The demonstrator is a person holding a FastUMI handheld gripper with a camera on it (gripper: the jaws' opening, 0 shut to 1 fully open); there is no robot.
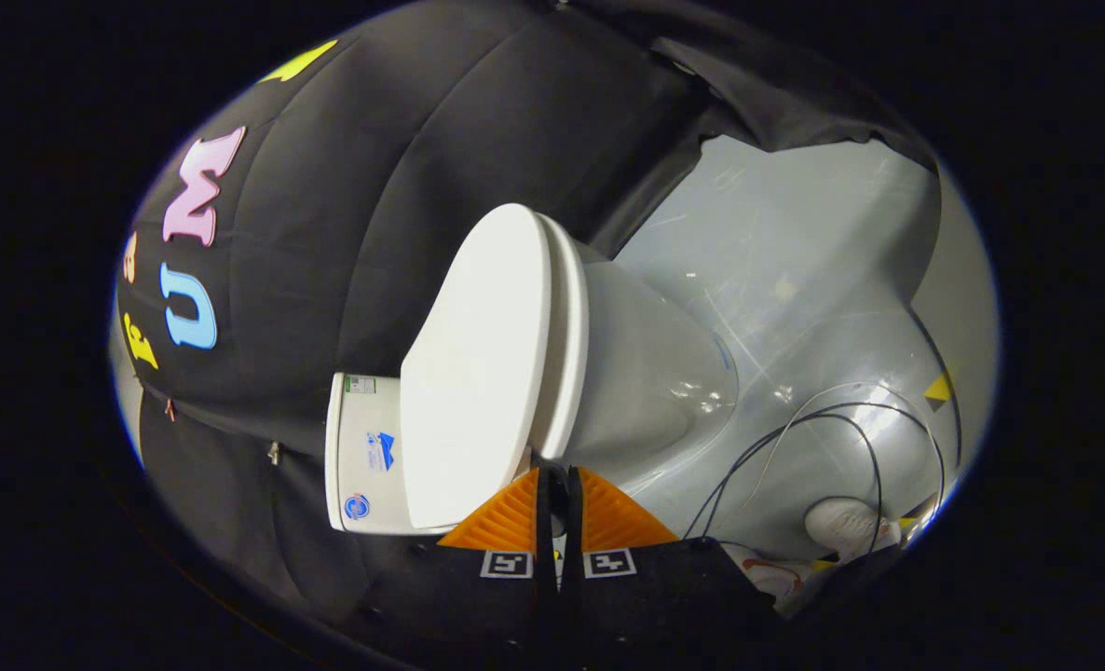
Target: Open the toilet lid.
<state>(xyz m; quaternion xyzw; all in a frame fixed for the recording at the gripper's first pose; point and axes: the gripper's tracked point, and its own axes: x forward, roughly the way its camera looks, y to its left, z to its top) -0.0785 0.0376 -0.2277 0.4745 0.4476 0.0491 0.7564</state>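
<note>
A white toilet appears turned on its side, because I am rolled. Its lid [478, 373] lies flat down on the seat [568, 345], above the bowl [650, 373]. The tank [366, 457], with stickers on it, sits behind the lid against the black cloth wall. My gripper [558, 475] is shut, the two fingers nearly touching with nothing between them. The fingertips sit just short of the lid and seat edge, at the side of the toilet near the hinge end. I cannot tell whether they touch it.
Glossy grey floor [795, 261] spreads around the bowl. Thin dark cables [832, 438] loop across it beside the toilet. A person's white shoe [841, 522] stands close to my fingers. The black cloth wall [347, 186] closes in behind the tank.
</note>
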